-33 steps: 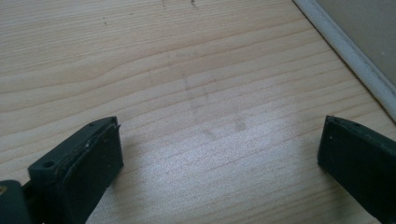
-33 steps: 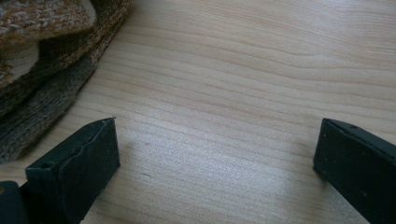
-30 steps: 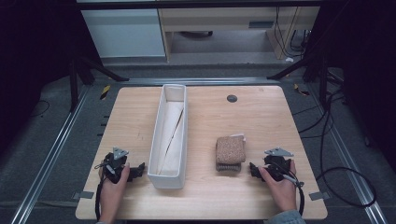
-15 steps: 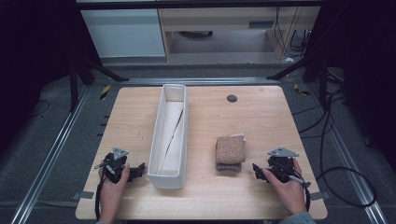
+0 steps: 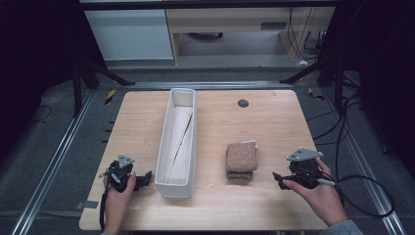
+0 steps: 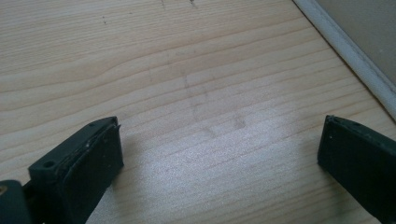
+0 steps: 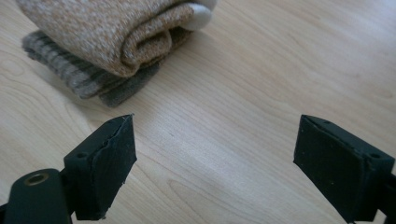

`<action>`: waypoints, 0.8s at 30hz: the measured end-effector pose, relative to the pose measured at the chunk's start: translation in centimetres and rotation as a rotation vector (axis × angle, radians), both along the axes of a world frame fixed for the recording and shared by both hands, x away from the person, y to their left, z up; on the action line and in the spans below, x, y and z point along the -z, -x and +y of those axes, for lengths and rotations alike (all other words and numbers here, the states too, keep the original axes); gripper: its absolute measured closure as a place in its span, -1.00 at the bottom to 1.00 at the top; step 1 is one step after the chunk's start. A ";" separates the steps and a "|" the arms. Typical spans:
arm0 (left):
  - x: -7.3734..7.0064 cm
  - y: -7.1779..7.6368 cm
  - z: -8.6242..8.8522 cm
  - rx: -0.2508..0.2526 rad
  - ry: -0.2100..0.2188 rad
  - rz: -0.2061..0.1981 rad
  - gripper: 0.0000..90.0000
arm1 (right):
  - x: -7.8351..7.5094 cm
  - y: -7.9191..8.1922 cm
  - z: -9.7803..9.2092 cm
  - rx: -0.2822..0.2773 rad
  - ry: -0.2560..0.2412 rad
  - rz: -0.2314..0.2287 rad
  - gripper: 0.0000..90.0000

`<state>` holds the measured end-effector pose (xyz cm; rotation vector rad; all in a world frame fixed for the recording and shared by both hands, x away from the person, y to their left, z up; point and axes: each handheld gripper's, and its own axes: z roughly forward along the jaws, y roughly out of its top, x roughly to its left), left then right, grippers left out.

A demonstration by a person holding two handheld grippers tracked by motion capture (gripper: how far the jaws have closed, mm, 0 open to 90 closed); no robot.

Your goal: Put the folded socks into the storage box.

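A long white bin [image 5: 161, 147] stands lengthwise on the wooden table [image 5: 274, 122], with pale flat sheets [image 5: 180, 142] lying inside it. To its right lies a folded brown knit cloth [image 5: 241, 156] on a grey striped one [image 7: 79, 77]; the brown knit cloth [image 7: 107, 28] is seen at the right gripper view's upper left. My left gripper [image 5: 147, 177] rests by the bin's near left corner, open over bare wood [image 6: 219, 140]. My right gripper [image 5: 277, 178] sits to the right of the cloth, open and empty [image 7: 215, 144], a short gap from it.
The bin's white wall [image 6: 348, 49] runs along the upper right of the left gripper view. A dark round grommet [image 5: 243, 103] sits in the table's far part. Metal rails [image 5: 58, 161] and cables [image 5: 362, 196] flank the table. A cabinet [image 5: 132, 34] stands behind it.
My right gripper has drifted to the right, a little farther from the folded cloth. The left gripper has hardly moved.
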<state>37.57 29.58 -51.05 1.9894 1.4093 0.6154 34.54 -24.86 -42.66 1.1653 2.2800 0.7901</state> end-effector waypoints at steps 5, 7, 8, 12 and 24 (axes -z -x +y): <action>0.0 0.0 0.0 0.000 0.000 0.000 -1.00 | -2.0 -0.5 0.6 -0.068 0.046 0.002 -0.66; 0.0 0.0 0.0 0.000 0.000 0.000 -1.00 | -2.4 -0.6 0.9 -0.089 0.059 0.005 -0.65; 0.0 0.0 0.0 -0.001 0.001 0.000 -1.00 | -3.1 -1.0 1.4 -0.120 0.075 0.010 -0.63; 0.0 0.1 0.0 -0.001 0.000 0.000 -1.00 | -4.5 -1.6 2.3 -0.174 0.096 0.012 -0.59; 0.0 0.1 0.0 -0.001 0.000 0.000 -1.00 | -7.2 -3.5 5.0 -0.292 0.165 0.013 -0.41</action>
